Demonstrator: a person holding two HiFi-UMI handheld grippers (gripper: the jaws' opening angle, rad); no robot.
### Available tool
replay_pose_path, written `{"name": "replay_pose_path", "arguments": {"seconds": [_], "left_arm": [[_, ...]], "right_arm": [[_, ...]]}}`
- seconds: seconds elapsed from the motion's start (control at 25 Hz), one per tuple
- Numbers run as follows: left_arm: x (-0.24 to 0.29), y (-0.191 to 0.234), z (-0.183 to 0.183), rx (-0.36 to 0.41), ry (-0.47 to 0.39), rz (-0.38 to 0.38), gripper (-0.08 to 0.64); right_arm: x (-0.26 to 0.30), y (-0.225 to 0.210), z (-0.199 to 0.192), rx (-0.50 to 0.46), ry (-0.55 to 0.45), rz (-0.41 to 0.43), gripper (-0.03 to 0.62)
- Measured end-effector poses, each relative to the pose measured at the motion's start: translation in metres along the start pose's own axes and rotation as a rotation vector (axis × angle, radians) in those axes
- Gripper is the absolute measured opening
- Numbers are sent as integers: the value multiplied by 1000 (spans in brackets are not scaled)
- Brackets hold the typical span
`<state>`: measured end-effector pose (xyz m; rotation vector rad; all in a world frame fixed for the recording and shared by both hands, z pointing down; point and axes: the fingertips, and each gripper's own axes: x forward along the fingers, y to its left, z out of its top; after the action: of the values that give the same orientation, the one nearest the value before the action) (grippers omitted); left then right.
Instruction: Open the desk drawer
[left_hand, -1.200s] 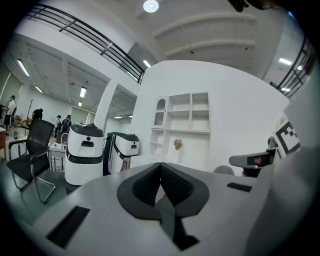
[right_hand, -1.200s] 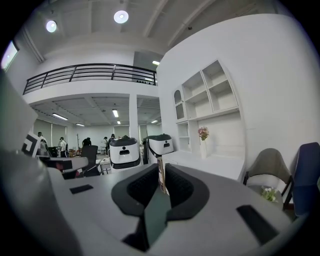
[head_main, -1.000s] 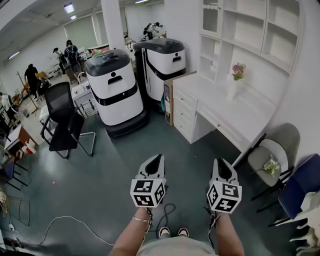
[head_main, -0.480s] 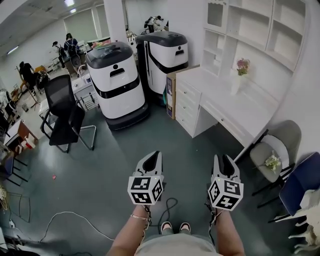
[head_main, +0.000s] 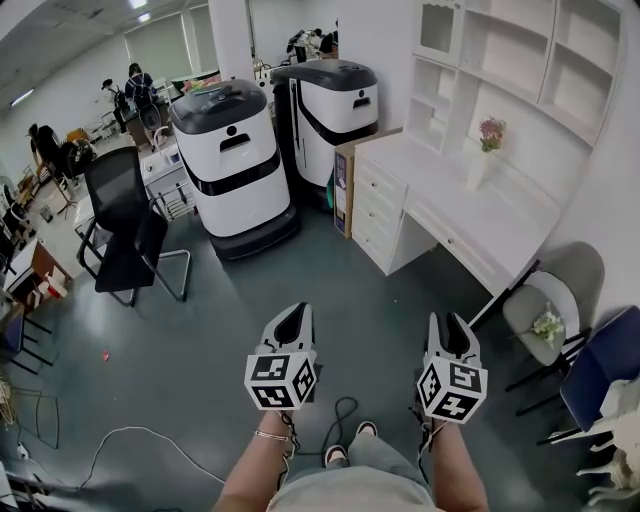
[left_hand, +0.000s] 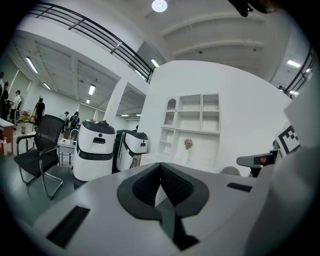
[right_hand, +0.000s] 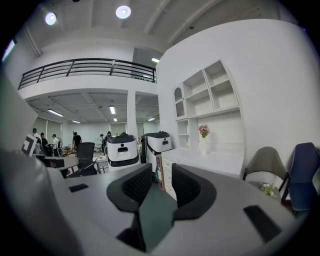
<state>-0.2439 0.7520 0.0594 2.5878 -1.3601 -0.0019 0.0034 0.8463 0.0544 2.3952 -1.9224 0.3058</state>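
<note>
Ahead, desk drawers (head_main: 372, 205) face lower-left; left tool (head_main: 298, 311) closed, right tool (head_main: 448, 320) opening, empty.

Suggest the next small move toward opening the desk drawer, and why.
Probably step closer and carry the right gripper toward the drawer fronts of the white desk. Both grippers hang over the floor, well short of the desk. The right one's jaws are opening with nothing between them, while the left gripper is shut, so the right looks readier to take a handle.

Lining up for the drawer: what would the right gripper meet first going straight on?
Likely the white desk's drawer stack, seen between the right gripper's opening, empty jaws; only bare floor before it. Depth is unclear.
</note>
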Motion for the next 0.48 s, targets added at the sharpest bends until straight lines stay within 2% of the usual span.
{"name": "replay_pose_path", "arguments": {"seconds": [0.24, 0.48], "left_arm": [[30, 14, -4, 8, 16, 5, 17], [82, 30, -2, 27, 33, 17, 17]], "right_arm": [[36, -6, -5, 16, 17, -7, 127], [98, -14, 0, 32, 20, 5, 124]]}}
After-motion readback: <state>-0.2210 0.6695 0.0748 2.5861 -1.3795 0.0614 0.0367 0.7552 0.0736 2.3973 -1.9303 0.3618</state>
